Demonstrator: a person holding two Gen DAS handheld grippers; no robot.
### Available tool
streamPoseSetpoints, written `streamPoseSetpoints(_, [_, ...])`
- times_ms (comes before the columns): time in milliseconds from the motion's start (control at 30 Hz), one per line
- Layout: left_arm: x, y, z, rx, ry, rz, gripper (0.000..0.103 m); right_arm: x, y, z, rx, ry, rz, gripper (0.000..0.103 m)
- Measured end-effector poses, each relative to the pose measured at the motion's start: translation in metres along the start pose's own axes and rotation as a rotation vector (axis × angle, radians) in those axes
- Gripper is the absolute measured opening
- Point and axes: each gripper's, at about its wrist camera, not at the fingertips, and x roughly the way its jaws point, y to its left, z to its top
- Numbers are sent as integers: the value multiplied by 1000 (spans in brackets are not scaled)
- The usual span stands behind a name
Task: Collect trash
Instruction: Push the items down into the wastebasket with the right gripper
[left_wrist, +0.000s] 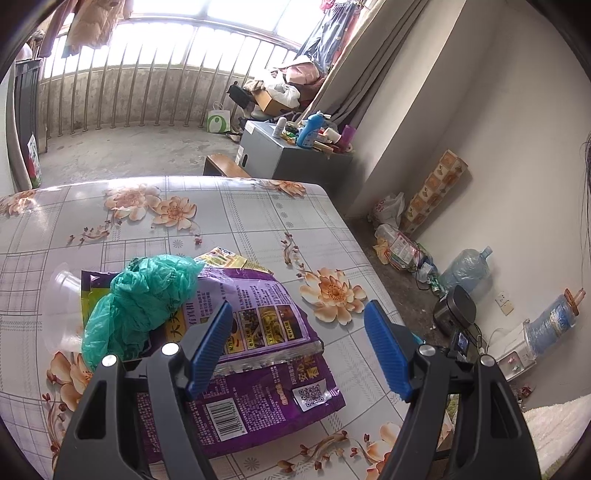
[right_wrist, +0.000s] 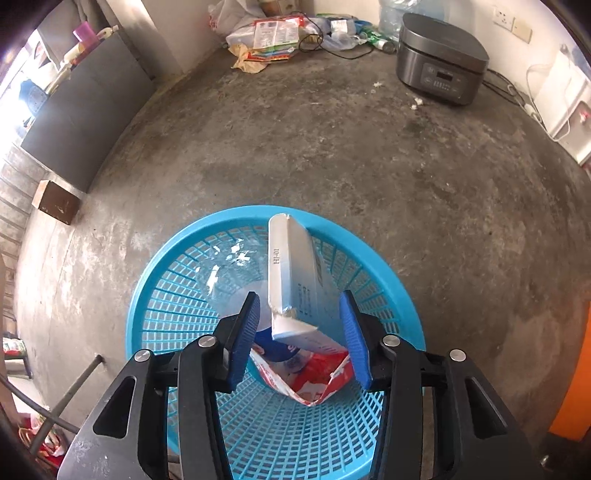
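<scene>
In the left wrist view my left gripper (left_wrist: 299, 347) is open and empty just above a purple snack bag (left_wrist: 258, 354) lying on the flowered table (left_wrist: 236, 218). A crumpled green plastic bag (left_wrist: 144, 299) lies on the purple bag's left part, a clear plastic cup (left_wrist: 61, 306) to its left, a yellow wrapper (left_wrist: 225, 256) behind. In the right wrist view my right gripper (right_wrist: 299, 338) is open above a blue mesh basket (right_wrist: 177, 310) on the floor. A white carton (right_wrist: 295, 280) and a red-and-white wrapper (right_wrist: 306, 373) are in the basket, between the open jaws, untouched.
The table's right edge drops to a concrete floor. A grey rice cooker (right_wrist: 439, 59), a water jug (left_wrist: 469, 269), bags and cables (right_wrist: 273, 37) lie along the wall. A grey cabinet (left_wrist: 291, 155) with bottles stands behind the table. A small wooden block (right_wrist: 55, 201) sits on the floor.
</scene>
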Motion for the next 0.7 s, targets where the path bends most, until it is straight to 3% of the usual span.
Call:
streamPoseSetpoints(33, [1, 1, 0, -2, 3, 3, 72, 3, -1, 2, 9, 7, -12, 23])
streamPoseSetpoints(67, [2, 2, 0, -3, 5, 6, 72, 6, -4, 4, 25, 14, -7, 5])
streamPoseSetpoints(100, [3, 3, 0, -3, 7, 9, 72, 6, -7, 4, 43, 13, -1, 2])
streamPoseSetpoints(267, [6, 5, 2, -7, 10, 18, 72, -41, -17, -4, 134, -206, 125, 0])
streamPoseSetpoints(333, [9, 5, 2, -4, 13, 17, 72, -47, -17, -13, 147, -254, 96, 0])
streamPoseSetpoints(500, [11, 2, 2, 0, 22, 8, 72, -3, -11, -33, 72, -125, -17, 1])
streamPoseSetpoints(633, [8, 0, 2, 10, 17, 11, 72, 11, -5, -48, 11, -83, -76, 1])
streamPoseSetpoints(700, [6, 1, 1, 10, 14, 14, 72, 11, -3, -53, -16, -60, -81, 9])
